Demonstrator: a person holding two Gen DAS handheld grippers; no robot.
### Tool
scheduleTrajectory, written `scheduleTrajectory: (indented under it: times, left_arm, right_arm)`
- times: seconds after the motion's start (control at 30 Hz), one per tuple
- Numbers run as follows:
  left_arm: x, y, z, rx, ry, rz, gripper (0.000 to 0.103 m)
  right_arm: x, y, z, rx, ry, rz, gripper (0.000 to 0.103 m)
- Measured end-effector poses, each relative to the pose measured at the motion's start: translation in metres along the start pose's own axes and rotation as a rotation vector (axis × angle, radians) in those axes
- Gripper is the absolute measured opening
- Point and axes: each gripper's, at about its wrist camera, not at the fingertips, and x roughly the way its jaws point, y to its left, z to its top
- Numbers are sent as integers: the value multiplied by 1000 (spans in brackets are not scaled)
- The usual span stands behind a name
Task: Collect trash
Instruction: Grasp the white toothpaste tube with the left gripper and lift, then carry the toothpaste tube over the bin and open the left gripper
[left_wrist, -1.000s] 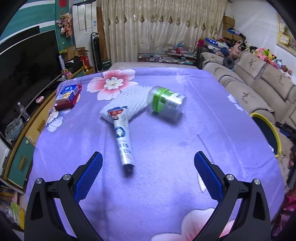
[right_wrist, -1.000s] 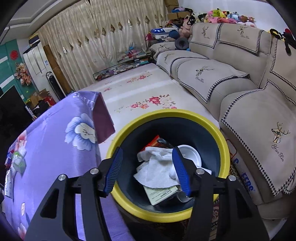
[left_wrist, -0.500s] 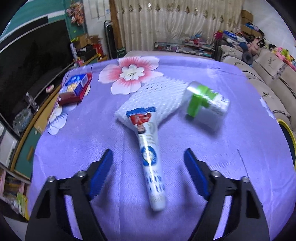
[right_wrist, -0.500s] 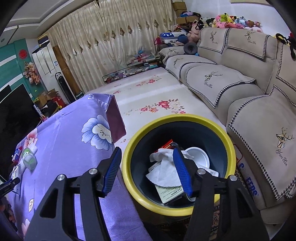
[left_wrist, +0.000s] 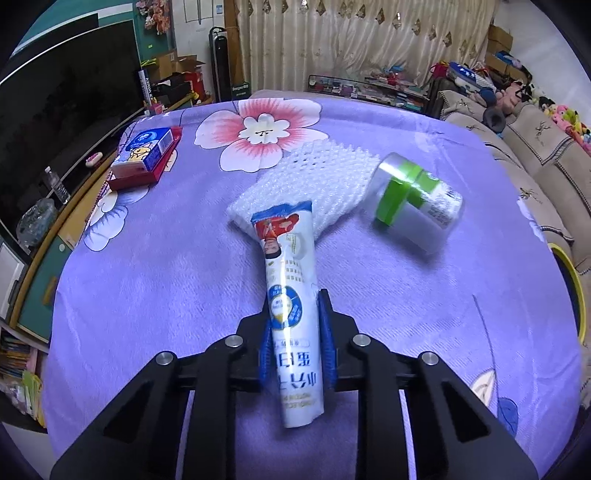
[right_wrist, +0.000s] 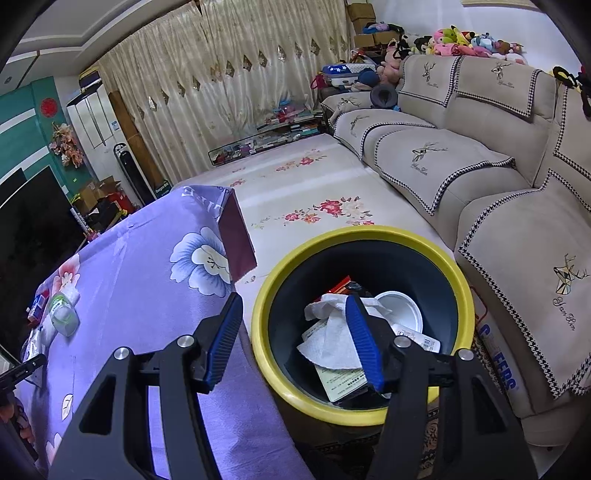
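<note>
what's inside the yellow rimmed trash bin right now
Inside the bin: crumpled white paper towel, a white round lid or cup, a printed card and something red. Whatever lies beneath them is covered.

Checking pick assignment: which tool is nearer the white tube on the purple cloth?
Left. The left tool is closing its pads on the white tube. The right tool hangs open over the yellow-rimmed bin, off the table's edge.
</note>
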Motion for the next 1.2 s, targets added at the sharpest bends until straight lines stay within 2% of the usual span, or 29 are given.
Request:
scheduleTrajectory:
  times: [0.2, 0.43, 0.6, 0.73, 0.87, 1.1, 1.2]
  left_arm:
    - [-36, -17, -9, 48, -48, -46, 19]
    - [-77, -61, -14, 131, -98, -135, 19]
    - [-93, -122, -12, 243, -101, -249, 19]
    - [-94, -179, -7, 341, -99, -321, 19]
    - [-89, -247, 0, 439, -81, -413, 19]
    - [-78, -358, -1, 585, -29, -532, 19]
    - [-66, -401, -6, 633, 1, -554, 19]
  right_arm:
    - [-10, -1, 1, 1, -16, 11, 55]
    - [-25, -10, 2, 18, -41, 19, 55]
    - [-38, -25, 2, 37, -56, 10, 58]
    - [-47, -42, 1, 48, -70, -37, 59]
    - [-54, -65, 0, 80, -79, -69, 59]
    - [-61, -106, -6, 147, -85, -108, 59]
    - [-63, -118, -9, 165, -86, -116, 59]
